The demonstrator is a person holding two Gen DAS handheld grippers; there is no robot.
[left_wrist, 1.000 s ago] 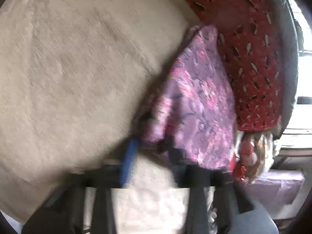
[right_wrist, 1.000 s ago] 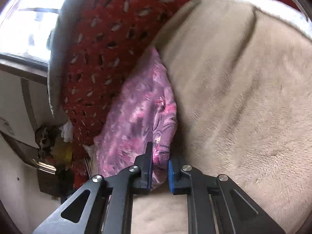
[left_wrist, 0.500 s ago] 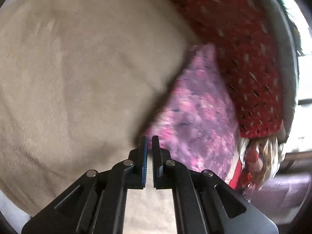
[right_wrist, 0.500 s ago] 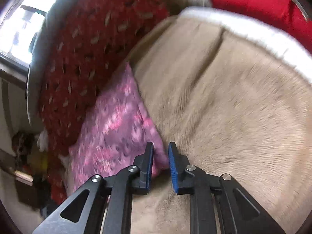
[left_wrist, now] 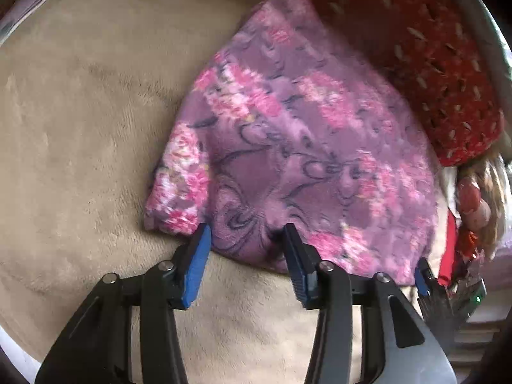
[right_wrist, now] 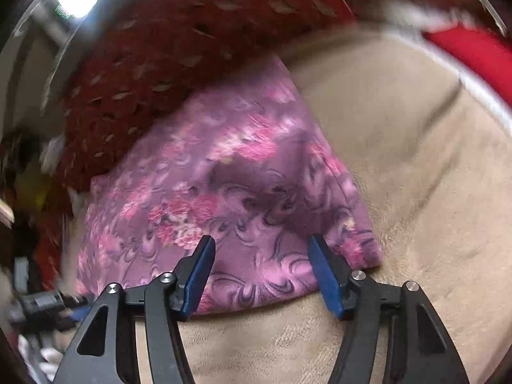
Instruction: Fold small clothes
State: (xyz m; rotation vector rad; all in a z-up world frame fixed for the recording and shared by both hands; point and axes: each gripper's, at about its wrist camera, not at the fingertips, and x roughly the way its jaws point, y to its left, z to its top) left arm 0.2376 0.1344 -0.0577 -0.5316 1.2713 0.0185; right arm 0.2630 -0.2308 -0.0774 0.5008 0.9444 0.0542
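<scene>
Beige plush blanket point(left_wrist: 80, 134) is the work surface and serves as landmark. Red patterned cushion point(left_wrist: 416, 48) lies along the blanket's far edge.

Purple floral garment point(left_wrist: 304, 147) lies on the blanket, its far edge against the red cushion, its near edge toward both grippers. It appears already folded into a compact, roughly wedge-shaped pad, with a doubled edge showing at the left corner in the left wrist view.

Handling estimate: fleece-like, thick pile, light, fully limp, not fragile, not slippery. It should bend wherever lifted and the layers may slide apart if only the top one is taken. Best hold is likely at the near corners or along the near hem, pinching all layers together.

Left gripper point(left_wrist: 246, 249): fingers wide apart, holding nothing. Tips sit at the garment's near hem; contact with the fabric looks likely but I cannot tell for certain.

Right gripper point(right_wrist: 260, 256): fingers likewise spread wide, empty, tips over the near part of the garment point(right_wrist: 230, 185) close to its right corner. Pressing or hovering: cannot tell.
</scene>
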